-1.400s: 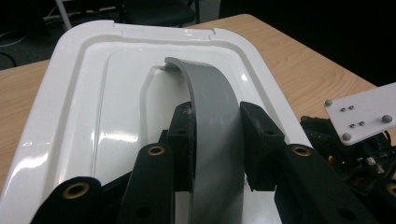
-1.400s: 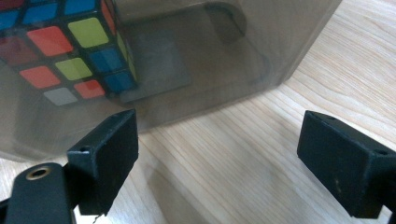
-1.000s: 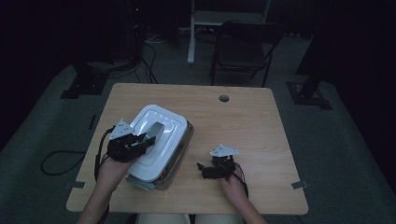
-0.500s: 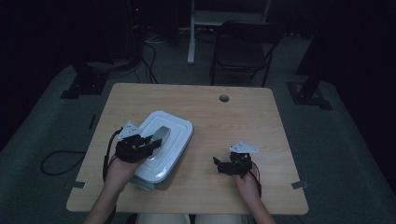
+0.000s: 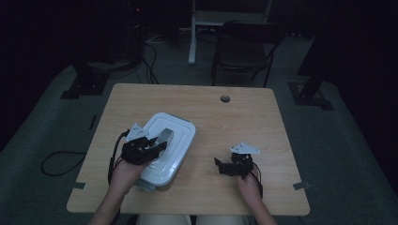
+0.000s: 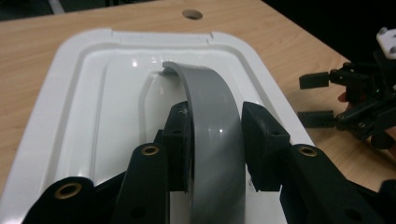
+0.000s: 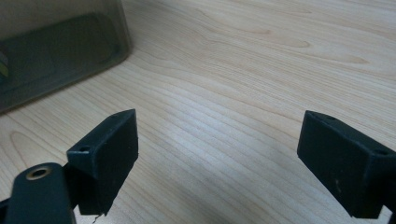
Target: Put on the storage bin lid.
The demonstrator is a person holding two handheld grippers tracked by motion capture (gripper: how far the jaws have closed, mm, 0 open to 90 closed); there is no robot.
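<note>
The left gripper (image 6: 212, 140) was set over the white lid (image 6: 84, 107) of a storage box (image 5: 164, 147), its jaws either side of the raised grey handle (image 6: 212, 116). The jaws had just opened a little; the left pad lay against the handle while a narrow gap showed at the right pad, so a firm clamp could not be confirmed. The handle stood arched up from its recess, presumably so that it could be taken from above and the box carried or shifted by it. The box rested on the wooden table (image 5: 244, 117), directly beneath this gripper and towards the table's near left part.

The right gripper (image 5: 234, 165) was held well apart from the box, low over bare wood, with its jaws wide and nothing between them; its withdrawal is judged to leave the box free. In the right gripper view, the box's translucent wall (image 7: 60, 51) lay ahead and to the left of the jaws. A cable hole (image 5: 225, 99) lay beyond the box. Nothing on the table stood in the way; a chair (image 5: 246, 49) stood past the far edge.
</note>
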